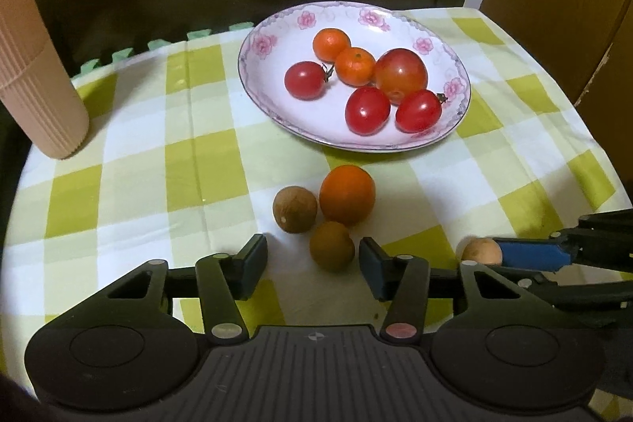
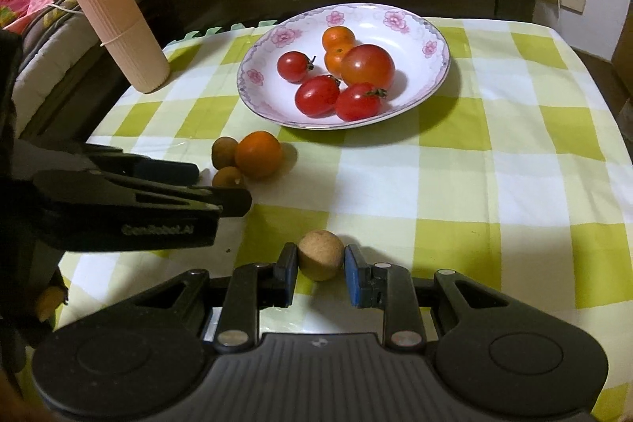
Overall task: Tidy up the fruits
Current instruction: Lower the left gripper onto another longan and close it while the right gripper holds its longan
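The fingers of the right gripper [image 2: 320, 269] are clamped on a pale tan longan [image 2: 320, 255], one pad against each flank, and the fruit sits low over the near part of the checked tabletop [image 2: 514, 184]. The fingers of the left gripper [image 1: 313, 265] stand apart and straddle a brown longan [image 1: 331, 246] that lies on the cloth; neither pad looks to be touching it yet. Just beyond it lie a second brown longan [image 1: 294, 209] and a small orange [image 1: 347, 194], the three of them touching or very nearly so. Farther off sits the flowered plate [image 1: 277, 26] with four tomatoes and two small oranges already in it, so the loose fruit most likely belongs there too. A ribbed pink tumbler [image 1: 39, 78] stands at the far left, well apart from everything. To do this step well, the left gripper probably needs to settle until its pads are level with the widest part of the fruit, centred so both sides meet it together; an uneven squeeze could make the round fruit squirt forward into its neighbours and set them rolling. A gentle closing should do, since the shell is thin. The right gripper could lift its fruit straight up before travelling, approach the plate over the near rim, and release low into the open left part, away from the piled tomatoes.
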A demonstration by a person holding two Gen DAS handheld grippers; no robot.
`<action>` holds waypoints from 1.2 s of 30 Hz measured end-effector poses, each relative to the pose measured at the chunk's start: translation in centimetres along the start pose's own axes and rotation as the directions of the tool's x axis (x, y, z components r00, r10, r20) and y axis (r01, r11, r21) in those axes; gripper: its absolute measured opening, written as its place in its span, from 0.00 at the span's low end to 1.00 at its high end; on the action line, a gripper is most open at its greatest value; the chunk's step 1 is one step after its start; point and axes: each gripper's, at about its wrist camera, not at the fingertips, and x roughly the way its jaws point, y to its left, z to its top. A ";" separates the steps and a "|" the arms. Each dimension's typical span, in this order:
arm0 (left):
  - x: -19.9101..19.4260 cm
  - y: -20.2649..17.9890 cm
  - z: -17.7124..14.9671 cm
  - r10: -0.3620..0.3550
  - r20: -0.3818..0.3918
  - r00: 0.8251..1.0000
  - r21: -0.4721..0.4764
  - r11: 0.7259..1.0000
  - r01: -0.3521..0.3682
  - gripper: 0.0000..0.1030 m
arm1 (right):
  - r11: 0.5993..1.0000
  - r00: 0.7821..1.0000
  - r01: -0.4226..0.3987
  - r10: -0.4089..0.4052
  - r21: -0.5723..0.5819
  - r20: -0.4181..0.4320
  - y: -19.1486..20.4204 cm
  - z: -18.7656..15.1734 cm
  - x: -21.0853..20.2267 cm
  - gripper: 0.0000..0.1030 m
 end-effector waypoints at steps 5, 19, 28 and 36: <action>0.1 0.0 0.0 0.002 0.004 1.000 0.012 1.000 -0.002 0.51 | 1.000 1.000 -0.002 0.002 -0.001 0.002 0.1 0.0 0.0 0.24; -0.5 0.0 -0.4 -0.050 -0.021 0.999 0.009 0.999 0.050 0.29 | 1.000 1.000 0.013 -0.013 0.007 0.002 0.1 0.1 0.0 0.24; -1.0 0.0 -0.9 -0.058 -0.036 0.998 0.009 0.998 0.059 0.28 | 1.000 1.000 0.012 -0.012 0.011 0.012 0.1 0.1 -0.4 0.24; -2.2 -0.2 -1.3 -0.078 -0.030 0.997 0.007 0.997 0.078 0.27 | 1.000 1.000 0.007 -0.007 0.010 0.021 0.2 0.3 -0.7 0.24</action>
